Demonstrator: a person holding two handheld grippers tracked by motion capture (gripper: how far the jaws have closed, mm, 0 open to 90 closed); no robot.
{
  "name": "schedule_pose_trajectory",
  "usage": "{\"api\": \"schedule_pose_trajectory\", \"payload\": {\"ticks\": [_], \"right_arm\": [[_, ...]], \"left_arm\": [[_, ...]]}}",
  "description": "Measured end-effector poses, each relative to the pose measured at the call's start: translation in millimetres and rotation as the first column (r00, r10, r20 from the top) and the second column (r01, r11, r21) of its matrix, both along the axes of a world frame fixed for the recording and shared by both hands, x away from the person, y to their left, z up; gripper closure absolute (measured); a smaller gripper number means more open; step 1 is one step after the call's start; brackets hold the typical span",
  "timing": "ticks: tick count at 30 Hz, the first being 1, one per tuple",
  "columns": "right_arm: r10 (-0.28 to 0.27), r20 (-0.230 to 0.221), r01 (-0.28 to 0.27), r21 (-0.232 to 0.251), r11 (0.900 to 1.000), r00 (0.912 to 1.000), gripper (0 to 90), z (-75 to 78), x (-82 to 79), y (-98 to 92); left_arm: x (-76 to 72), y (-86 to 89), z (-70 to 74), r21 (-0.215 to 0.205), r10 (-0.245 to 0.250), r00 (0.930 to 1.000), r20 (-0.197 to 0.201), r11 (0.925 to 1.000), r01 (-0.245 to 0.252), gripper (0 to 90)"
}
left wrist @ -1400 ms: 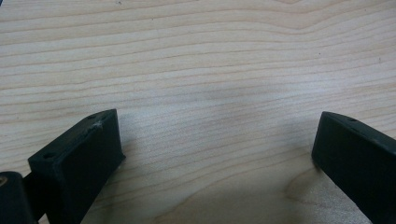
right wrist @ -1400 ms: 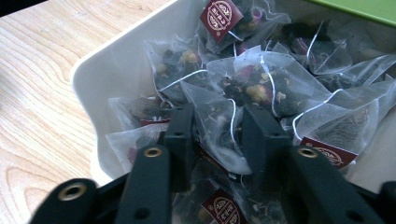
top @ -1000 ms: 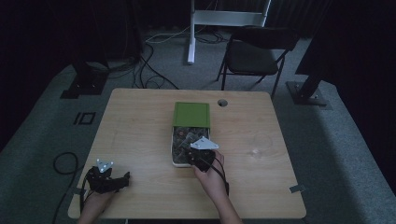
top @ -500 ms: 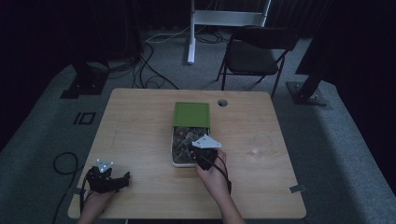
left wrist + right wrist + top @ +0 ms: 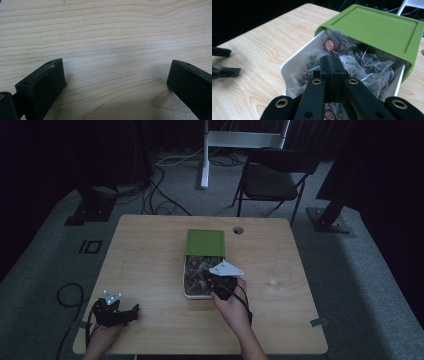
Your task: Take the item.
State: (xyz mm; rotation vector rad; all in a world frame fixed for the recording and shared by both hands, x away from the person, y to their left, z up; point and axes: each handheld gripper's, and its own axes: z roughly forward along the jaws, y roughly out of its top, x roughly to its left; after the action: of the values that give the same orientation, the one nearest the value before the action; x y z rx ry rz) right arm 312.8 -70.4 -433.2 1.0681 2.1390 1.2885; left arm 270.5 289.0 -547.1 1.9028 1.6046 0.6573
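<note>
While my left tongs gape empty at seven o'clock on the counter, my right tongs have just clamped together over the box of tea bags; whether they pinch one, I cannot tell.

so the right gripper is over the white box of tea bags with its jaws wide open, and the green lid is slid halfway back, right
Not quite: the right gripper is over the white box of tea bags, the green lid slid partway back, but its jaws are shut together, not wide open. The right gripper view shows them pressed closed.

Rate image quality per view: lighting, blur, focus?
High view: dim, surroundings near black, table lit, box contents murky. Left gripper view: evenly lit, sharp wood grain, soft shadow between the jaws. Right gripper view: bright, green lid sharp, sachets slightly blurred, near jaws soft.
</note>
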Motion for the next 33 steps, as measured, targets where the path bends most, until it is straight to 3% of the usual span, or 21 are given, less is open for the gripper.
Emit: {"api": "schedule_pose_trajectory", "payload": {"ticks": [17, 26, 33], "right_arm": [[-0.031, 0.035, 0.03, 0.036, 0.999, 0.9989, 90.0, 23.8, 0.1, -26.1], [-0.095, 0.06, 0.093, 0.044, 0.995, 0.9937, 90.0, 38.2, -0.9, -60.4], [-0.149, 0.059, 0.145, 0.055, 0.988, 0.9871, 90.0, 40.6, -0.8, -91.1]], "left_arm": [[-0.2, 0.0, 0.2, -0.001, 0.0, 1.0, -0.004, 1.0, 0.0, 2.2], [-0.2, 0.0, 0.3, -0.001, -0.001, 1.0, -0.006, 1.0, 0.001, 2.2], [-0.2, 0.0, 0.3, -0.001, 0.0, 1.0, -0.005, 1.0, 0.0, 2.2]]}}
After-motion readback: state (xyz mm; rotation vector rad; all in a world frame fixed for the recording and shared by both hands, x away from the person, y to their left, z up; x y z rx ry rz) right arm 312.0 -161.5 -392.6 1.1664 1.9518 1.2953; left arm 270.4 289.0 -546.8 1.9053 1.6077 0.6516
